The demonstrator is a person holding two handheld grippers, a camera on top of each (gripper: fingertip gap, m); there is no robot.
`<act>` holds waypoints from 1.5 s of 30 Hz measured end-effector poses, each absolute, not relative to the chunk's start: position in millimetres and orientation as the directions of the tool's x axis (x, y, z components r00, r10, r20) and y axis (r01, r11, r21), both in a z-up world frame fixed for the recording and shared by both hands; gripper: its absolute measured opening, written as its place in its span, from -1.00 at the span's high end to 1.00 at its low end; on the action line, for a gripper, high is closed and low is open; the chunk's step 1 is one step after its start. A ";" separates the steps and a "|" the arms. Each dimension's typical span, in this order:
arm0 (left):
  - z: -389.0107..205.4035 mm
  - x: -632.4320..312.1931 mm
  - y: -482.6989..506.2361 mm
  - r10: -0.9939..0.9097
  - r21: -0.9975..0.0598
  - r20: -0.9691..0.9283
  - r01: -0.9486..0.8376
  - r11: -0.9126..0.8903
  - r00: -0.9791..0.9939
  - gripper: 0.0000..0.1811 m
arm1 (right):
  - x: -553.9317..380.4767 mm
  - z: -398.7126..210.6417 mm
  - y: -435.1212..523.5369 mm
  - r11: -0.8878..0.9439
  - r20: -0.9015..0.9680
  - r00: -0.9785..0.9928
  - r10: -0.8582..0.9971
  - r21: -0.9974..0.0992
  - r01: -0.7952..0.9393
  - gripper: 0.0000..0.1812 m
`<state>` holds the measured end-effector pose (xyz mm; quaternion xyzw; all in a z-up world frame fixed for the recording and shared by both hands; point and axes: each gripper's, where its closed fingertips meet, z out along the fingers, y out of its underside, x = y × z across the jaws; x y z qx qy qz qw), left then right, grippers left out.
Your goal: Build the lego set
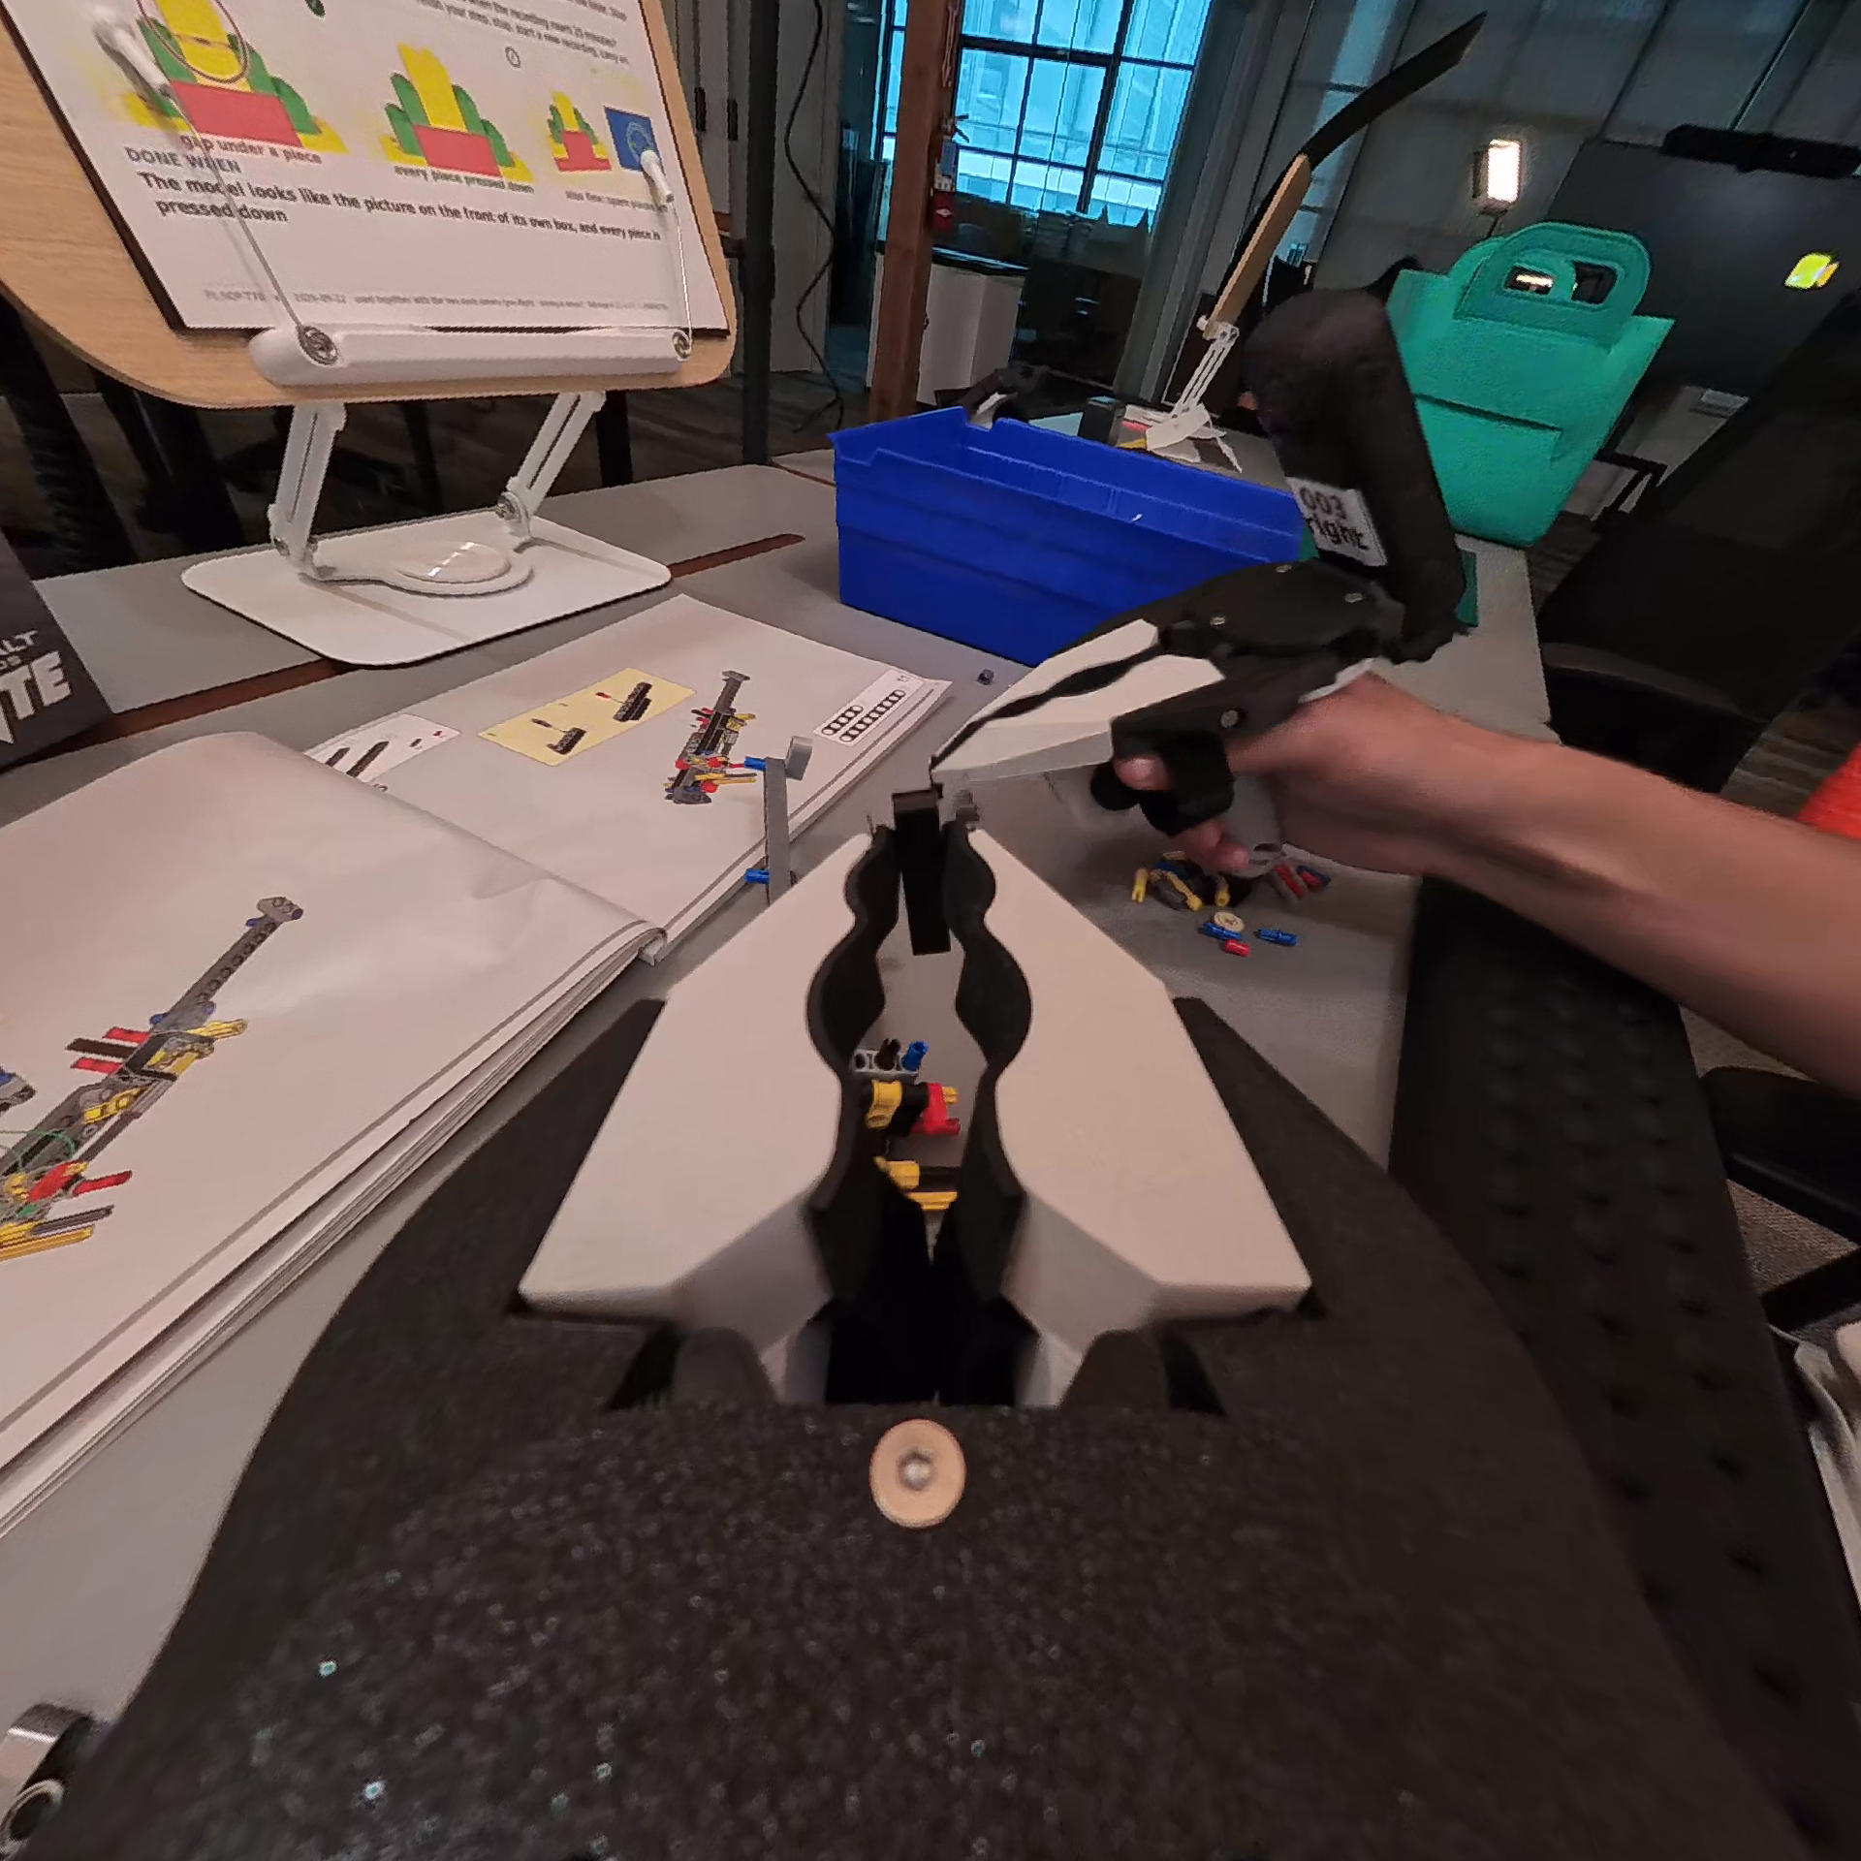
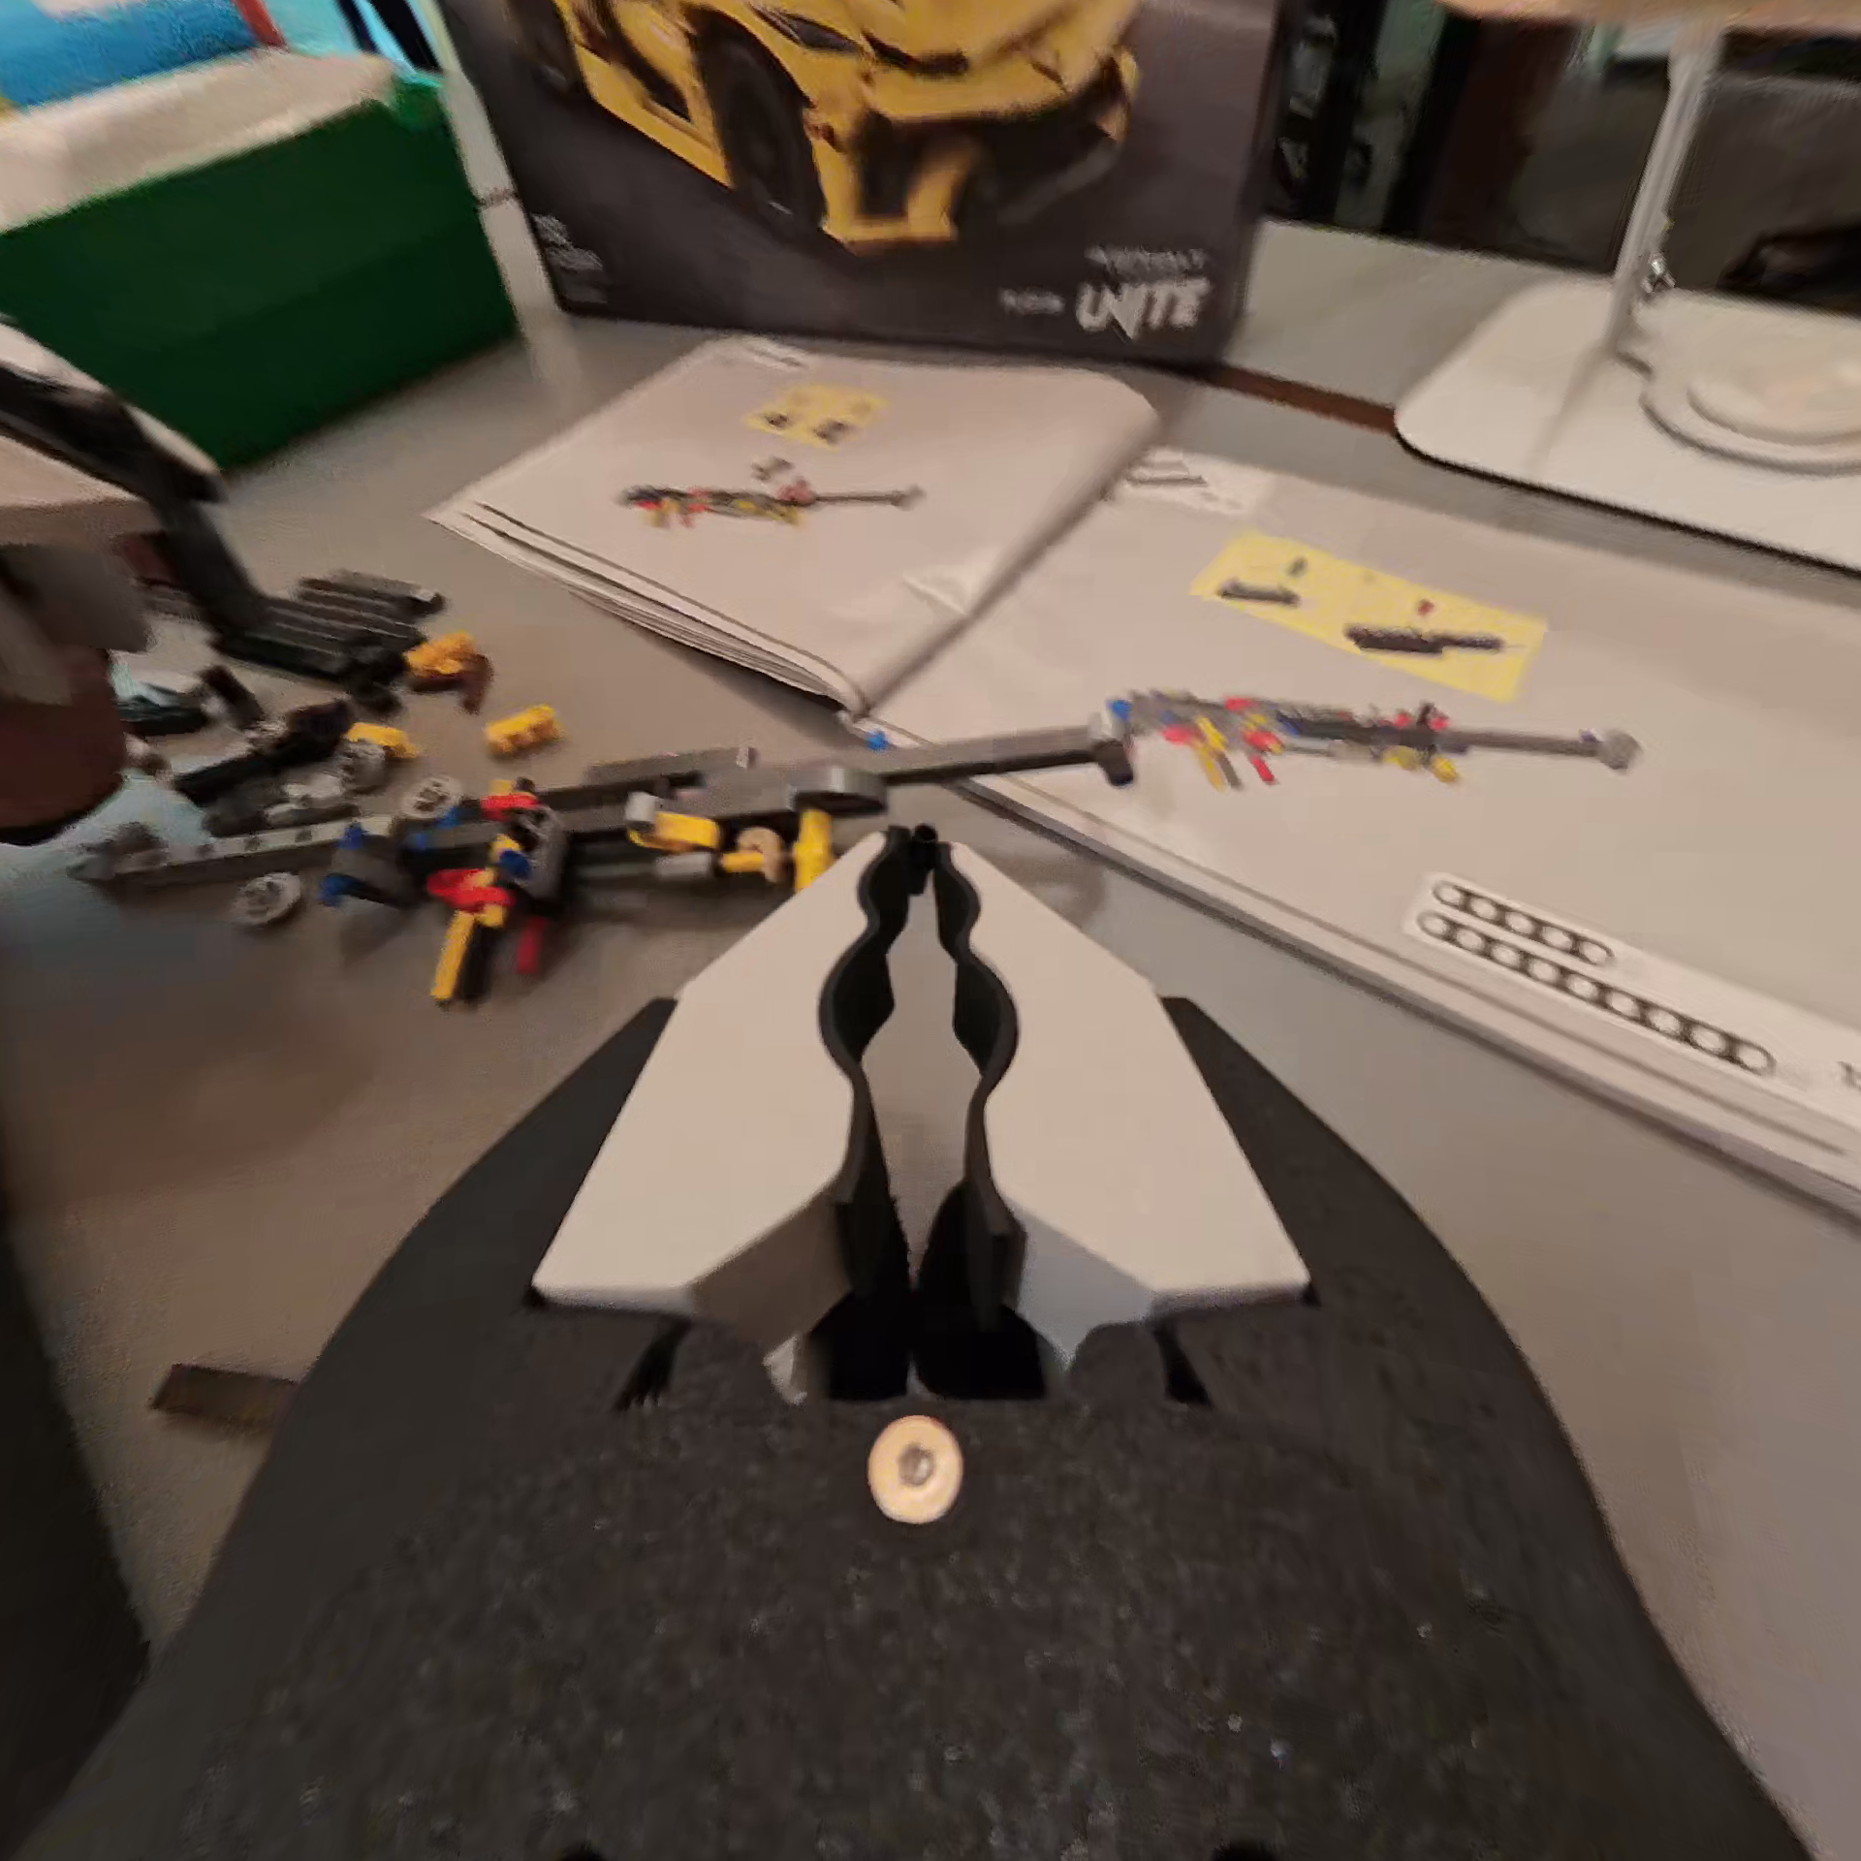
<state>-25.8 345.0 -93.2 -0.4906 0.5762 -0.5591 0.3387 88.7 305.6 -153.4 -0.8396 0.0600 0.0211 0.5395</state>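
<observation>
The right wrist view is blurred throughout, so small parts there are hard to make out. One left gripper is seen clamped on a black beam, whose lower end is hidden between the dark pads. One right gripper is pinched on a tiny dark pin; in the left wrist view its tips meet the top of the black beam, and a small grey bit is seen there, too small to identify. The hand holding the right gripper is cut off at the frame's edge.

One instruction booklet lies open on the grey table. The partly built model, a long grey beam with yellow, red and blue pieces, lies just left of the booklet, its thin end reaching over the page. Beyond the model's left end, a loose pile of black and yellow pieces is scattered; the count cannot be told. A second cluster of small pieces lies right of the booklet, partly hidden by the hand.

One set box stands behind the booklet, its top cut off. One blue bin and one document stand stand behind the booklet.
</observation>
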 end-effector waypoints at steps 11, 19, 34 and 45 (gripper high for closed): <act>-103.6 -27.3 318.3 -0.920 -0.974 0.092 -0.225 -0.004 -0.381 0.93 | -31.2 -56.3 334.9 -0.107 -0.306 0.888 0.345 -0.952 -0.286 0.97; -97.6 -28.4 321.4 -0.912 -0.974 0.147 -0.215 -0.067 -0.383 0.93 | -35.5 -72.1 340.1 -0.098 -0.251 0.930 0.267 -0.968 -0.233 0.97; -102.2 -26.5 325.4 -0.912 -0.965 0.182 -0.245 -0.094 -0.368 0.93 | -37.0 -81.5 333.9 -0.116 -0.213 0.937 0.277 -0.975 -0.187 0.97; -105.2 -25.0 329.0 -0.925 -0.965 0.160 -0.252 -0.073 -0.346 0.93 | 93.6 -155.6 298.1 -0.497 -0.114 0.989 -0.093 -0.855 -0.146 0.97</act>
